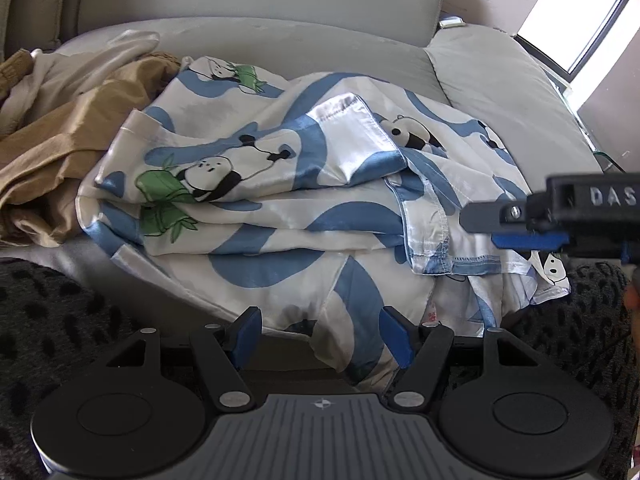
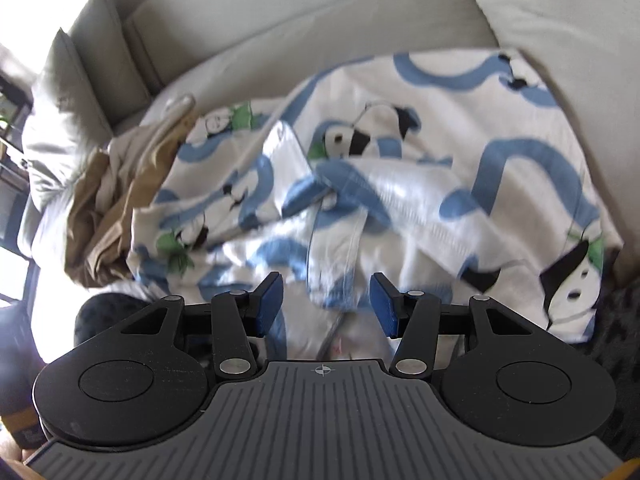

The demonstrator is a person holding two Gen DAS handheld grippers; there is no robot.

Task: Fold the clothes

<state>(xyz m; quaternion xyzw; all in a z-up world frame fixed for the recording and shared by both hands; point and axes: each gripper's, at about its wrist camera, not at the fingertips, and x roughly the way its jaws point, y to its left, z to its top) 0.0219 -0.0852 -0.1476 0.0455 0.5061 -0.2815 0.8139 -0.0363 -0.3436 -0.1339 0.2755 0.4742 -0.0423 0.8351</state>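
Here the surface is a grey upholstered sofa with a back cushion and a side cushion, and a bright window stands behind its far right corner. A shiny white satin garment with blue waves and panda prints lies crumpled over the seat, hanging over the front edge. Just beside it, toward the left end of the seat, lies a pile of tan and cream clothes. The left gripper is at the front edge with fingers apart, holding nothing. The right gripper also stands apart over the garment.
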